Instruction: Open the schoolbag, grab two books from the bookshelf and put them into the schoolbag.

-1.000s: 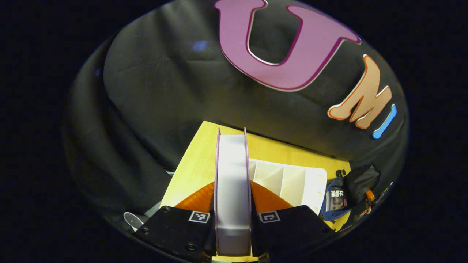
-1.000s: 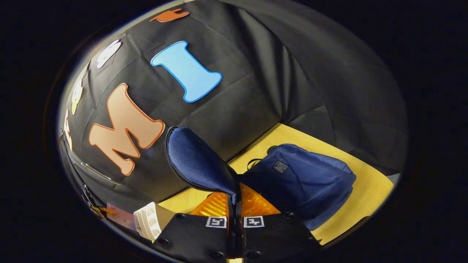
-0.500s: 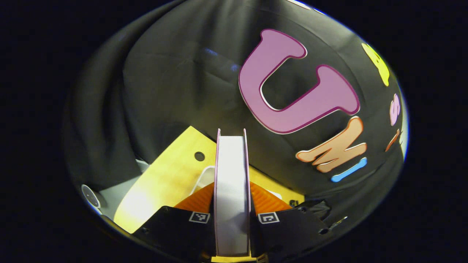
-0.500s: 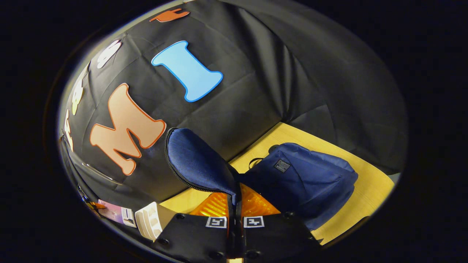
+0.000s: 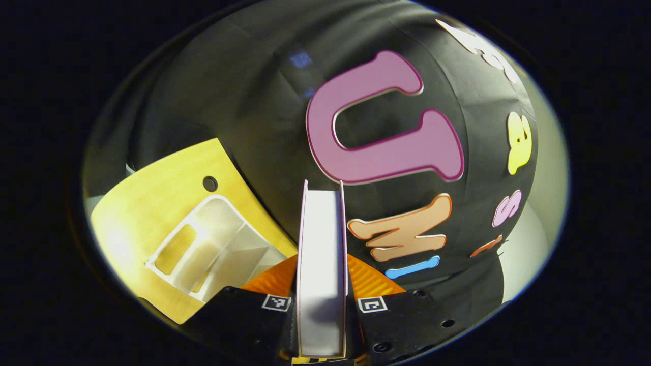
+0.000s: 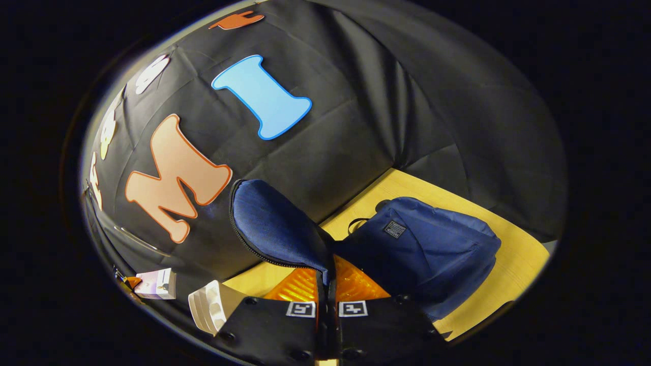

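In the left gripper view, my left gripper [image 5: 322, 272] is shut on a book [image 5: 321, 223] with pink covers, its white page edge facing the camera. The book stands upright between the orange fingers [image 5: 272, 277], held in the air in front of the wall. Below and to the left, the white bookshelf [image 5: 203, 249] sits on the yellow table [image 5: 152, 188]. In the right gripper view, my right gripper [image 6: 328, 277] is shut on the schoolbag's flap [image 6: 274, 229] and holds it up. The blue schoolbag [image 6: 432, 254] lies on the table behind it. The held book [image 6: 155, 283] shows at the lower left.
A round hole [image 5: 209, 183] pierces the table near its back edge. One end of the white bookshelf [image 6: 206, 307] shows left of my right gripper. Black cloth walls close in behind the table [image 6: 513, 259].
My left gripper has swung with the book, so the bookshelf slid from behind the book to the lower left. In the right gripper view the book came closer. The right gripper held still.
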Tool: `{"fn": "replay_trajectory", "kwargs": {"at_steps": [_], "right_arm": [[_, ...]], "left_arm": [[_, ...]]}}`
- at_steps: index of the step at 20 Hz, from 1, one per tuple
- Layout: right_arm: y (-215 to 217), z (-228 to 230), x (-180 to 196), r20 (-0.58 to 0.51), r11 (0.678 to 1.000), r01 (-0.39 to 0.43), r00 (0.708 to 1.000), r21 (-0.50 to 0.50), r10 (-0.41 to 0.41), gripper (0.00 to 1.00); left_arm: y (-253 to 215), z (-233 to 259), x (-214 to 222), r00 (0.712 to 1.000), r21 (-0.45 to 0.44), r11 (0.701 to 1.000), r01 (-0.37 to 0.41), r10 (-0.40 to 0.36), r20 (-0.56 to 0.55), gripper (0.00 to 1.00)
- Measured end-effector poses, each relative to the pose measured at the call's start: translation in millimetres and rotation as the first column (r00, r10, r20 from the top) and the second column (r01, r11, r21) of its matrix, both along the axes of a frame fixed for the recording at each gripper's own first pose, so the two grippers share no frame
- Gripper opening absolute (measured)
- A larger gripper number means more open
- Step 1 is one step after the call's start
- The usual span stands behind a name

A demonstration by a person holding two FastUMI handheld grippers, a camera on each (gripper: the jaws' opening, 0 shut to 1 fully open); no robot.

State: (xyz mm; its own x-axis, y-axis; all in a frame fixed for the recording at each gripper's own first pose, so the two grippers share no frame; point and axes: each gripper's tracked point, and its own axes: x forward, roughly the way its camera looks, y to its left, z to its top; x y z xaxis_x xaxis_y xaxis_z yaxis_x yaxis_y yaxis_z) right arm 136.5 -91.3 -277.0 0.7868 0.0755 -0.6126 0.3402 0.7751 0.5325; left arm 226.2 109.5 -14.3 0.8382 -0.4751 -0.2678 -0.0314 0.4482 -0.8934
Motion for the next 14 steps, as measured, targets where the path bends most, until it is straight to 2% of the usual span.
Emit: {"fn": "replay_trajectory", "kwargs": {"at_steps": [3, 4, 8, 9, 10, 11, 14], "right_arm": [[-1.1, 1.1, 1.2, 0.005, 1.000, 0.003, 1.000, 0.005, -0.003, 0.05], [-0.6, 1.6, 1.3, 0.007, 1.000, 0.003, 1.000, 0.007, -0.003, 0.05], [-1.1, 2.6, 1.7, 0.014, 1.000, 0.002, 1.000, 0.013, -0.002, 0.00], [-1.8, 3.3, 1.6, 0.014, 1.000, 0.001, 1.000, 0.016, -0.001, 0.03], [-3.1, 3.7, 1.0, 0.015, 1.000, 0.003, 1.000, 0.019, -0.003, 0.00], [-4.5, 4.6, 1.8, 0.017, 1.000, 0.006, 1.000, 0.023, -0.006, 0.05], [-7.8, 6.3, 1.5, 0.021, 0.999, 0.011, 1.000, 0.035, -0.012, 0.03]], "left_arm": [[-53.6, -6.0, 4.2, 0.999, -0.044, 0.998, 0.048, -0.048, -0.006, 0.33], [-71.6, -8.8, 7.7, 0.998, -0.056, 0.997, 0.061, -0.062, -0.007, 0.35], [-147.9, -29.2, 6.4, 0.989, -0.111, 0.984, 0.138, -0.143, -0.035, 0.33], [-167.5, -34.9, 5.7, 0.985, -0.121, 0.980, 0.159, -0.165, -0.042, 0.33], [-185.3, -41.0, 4.8, 0.981, -0.129, 0.975, 0.179, -0.187, -0.053, 0.35], [-203.0, -48.4, 2.9, 0.976, -0.134, 0.971, 0.200, -0.210, -0.065, 0.33], [-250.6, -71.3, -0.8, 0.961, -0.141, 0.959, 0.246, -0.261, -0.096, 0.33]]}}
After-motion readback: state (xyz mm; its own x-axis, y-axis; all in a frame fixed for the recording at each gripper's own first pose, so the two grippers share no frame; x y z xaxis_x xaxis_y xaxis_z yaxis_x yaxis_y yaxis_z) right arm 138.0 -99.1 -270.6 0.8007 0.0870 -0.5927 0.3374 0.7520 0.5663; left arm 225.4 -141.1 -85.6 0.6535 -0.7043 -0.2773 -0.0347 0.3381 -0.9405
